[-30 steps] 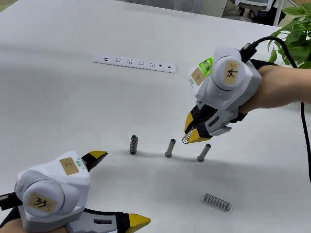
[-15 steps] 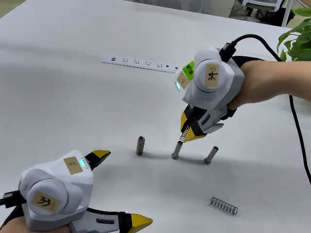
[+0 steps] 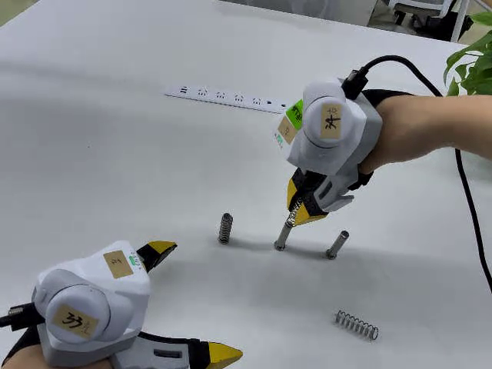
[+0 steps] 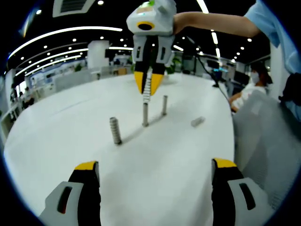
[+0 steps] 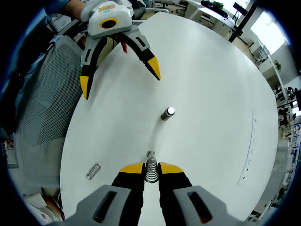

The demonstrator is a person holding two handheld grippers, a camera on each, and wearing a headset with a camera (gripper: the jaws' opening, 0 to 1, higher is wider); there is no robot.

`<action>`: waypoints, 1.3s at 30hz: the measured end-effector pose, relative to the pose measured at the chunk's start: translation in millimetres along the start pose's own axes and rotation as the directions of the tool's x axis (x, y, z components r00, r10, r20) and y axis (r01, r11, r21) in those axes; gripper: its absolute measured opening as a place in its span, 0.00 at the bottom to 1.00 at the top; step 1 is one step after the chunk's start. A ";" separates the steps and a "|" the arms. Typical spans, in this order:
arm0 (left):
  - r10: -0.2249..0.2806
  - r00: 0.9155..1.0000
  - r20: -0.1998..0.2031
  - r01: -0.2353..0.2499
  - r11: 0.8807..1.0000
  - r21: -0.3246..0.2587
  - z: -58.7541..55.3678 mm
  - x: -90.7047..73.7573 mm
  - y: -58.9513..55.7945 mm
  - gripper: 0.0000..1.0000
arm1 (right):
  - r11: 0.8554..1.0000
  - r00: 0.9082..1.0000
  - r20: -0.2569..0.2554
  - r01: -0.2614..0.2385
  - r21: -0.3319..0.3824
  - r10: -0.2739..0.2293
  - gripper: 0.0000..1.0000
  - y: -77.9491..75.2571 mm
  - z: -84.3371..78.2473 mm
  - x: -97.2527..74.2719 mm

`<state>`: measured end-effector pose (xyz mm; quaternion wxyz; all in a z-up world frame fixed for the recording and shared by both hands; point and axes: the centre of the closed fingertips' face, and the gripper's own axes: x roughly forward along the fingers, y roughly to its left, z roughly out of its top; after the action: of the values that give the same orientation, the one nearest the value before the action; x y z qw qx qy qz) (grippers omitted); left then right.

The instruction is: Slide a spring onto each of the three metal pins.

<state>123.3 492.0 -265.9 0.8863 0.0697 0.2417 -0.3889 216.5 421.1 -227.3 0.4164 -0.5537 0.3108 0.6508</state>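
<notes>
spring (image 5: 151, 172), seen end-on, lines up over middle pin (image 5: 150, 154).

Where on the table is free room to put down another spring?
The wide bare tabletop between the power strip and the three pins is free. Crowded: around the pins, where the right tool holds a spring, and by the loose spring.

The left pin (image 4: 117, 140) wears a spring (image 3: 225, 227), a tilted spring (image 3: 291, 216) meets the tip of the middle pin (image 3: 282, 239), the right pin (image 3: 336, 244) stands bare, and a loose spring (image 3: 357, 324) lies flat.
</notes>
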 end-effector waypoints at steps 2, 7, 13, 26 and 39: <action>-0.001 1.000 -0.001 0.001 1.000 -0.001 -0.4 0.1 -0.3 1.00 | 1.000 1.000 0.001 -0.001 -0.001 0.001 0.12 0.3 0.8 0.5; -0.005 1.000 -0.002 0.005 1.000 -0.003 -1.0 0.2 -0.7 1.00 | 1.000 1.000 -0.005 -0.002 -0.004 0.002 0.12 0.2 0.5 2.5; -0.007 1.000 -0.006 0.007 1.000 -0.007 -2.5 0.0 -1.0 1.00 | 1.000 1.000 -0.013 -0.003 -0.010 0.003 0.12 -2.2 -1.1 3.8; -0.004 1.000 -0.013 0.004 1.000 -0.017 -6.1 -1.4 -0.5 1.00 | 1.000 0.999 -0.034 -0.021 -0.014 0.021 0.13 -1.5 -2.2 17.8; -0.007 1.000 -0.010 0.006 0.999 -0.033 -9.2 0.6 -3.1 1.00 | 0.999 0.997 -0.075 -0.037 -0.029 0.035 0.13 -0.7 -3.9 38.9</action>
<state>118.0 492.3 -274.0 0.8847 0.0564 0.2528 -0.3875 217.3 425.8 -266.2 0.3844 -0.5781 0.3260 0.6417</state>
